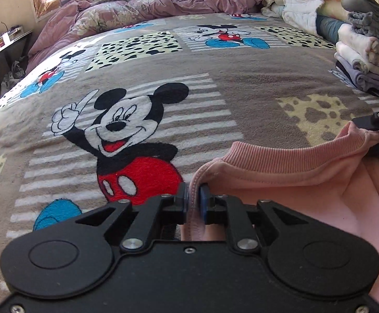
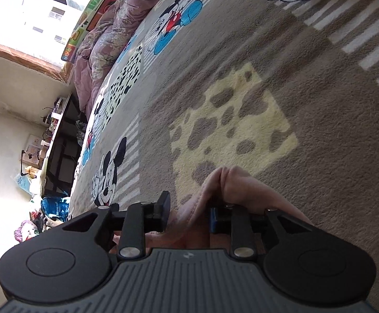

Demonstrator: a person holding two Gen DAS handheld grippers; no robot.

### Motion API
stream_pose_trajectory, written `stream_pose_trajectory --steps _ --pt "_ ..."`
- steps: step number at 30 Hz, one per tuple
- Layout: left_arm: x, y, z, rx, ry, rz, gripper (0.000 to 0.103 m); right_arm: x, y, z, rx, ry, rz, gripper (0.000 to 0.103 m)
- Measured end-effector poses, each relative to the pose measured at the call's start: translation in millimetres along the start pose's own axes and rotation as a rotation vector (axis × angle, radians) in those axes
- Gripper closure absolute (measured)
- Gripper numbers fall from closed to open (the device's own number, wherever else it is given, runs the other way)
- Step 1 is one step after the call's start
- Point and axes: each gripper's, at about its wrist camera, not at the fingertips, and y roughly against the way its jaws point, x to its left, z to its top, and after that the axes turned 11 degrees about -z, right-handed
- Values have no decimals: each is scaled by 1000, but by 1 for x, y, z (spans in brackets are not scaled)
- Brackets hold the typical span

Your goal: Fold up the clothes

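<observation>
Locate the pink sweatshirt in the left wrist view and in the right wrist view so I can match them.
Left wrist: pink sweatshirt fills the lower right, its edge clamped in the left gripper.
Right wrist: only a bunched pink fold at bottom centre, between the right gripper's fingers.
Shared landmark: the yellow spotted patch of the Mickey blanket.

Daylight floods in from a blown-out window (image 2: 25, 15) far ahead-left of the gripper. Fisheye bending curves the bed (image 1: 241, 83) edges; nearby fabric blurs slightly.

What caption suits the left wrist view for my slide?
Left gripper pinches a pink sweatshirt's ribbed edge above the Mickey Mouse blanket.
</observation>
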Motion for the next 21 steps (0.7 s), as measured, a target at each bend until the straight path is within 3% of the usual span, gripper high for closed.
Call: stream_pose_trajectory --steps 1,2,7,13,17,21 --pt "5 1 1 0 39 6 62 -1 -5 1 7 -6 -5 52" --pt "11 5 2 -6 85 16 53 -2 -9 3 14 -13 -11 49" --pt "23 51 -2 -75 227 -12 53 -12 25 -1 -31 -52 37 32" --pt "5 129 -45 -148 311 -60 53 -39 81 -20 -80 -36 73 32" --pt "-14 173 -90 -188 409 -134 53 -75 113 -51 -98 21 39 32" --pt "-42 212 -132 -235 482 -151 53 -104 135 -87 -141 140 -21 32"
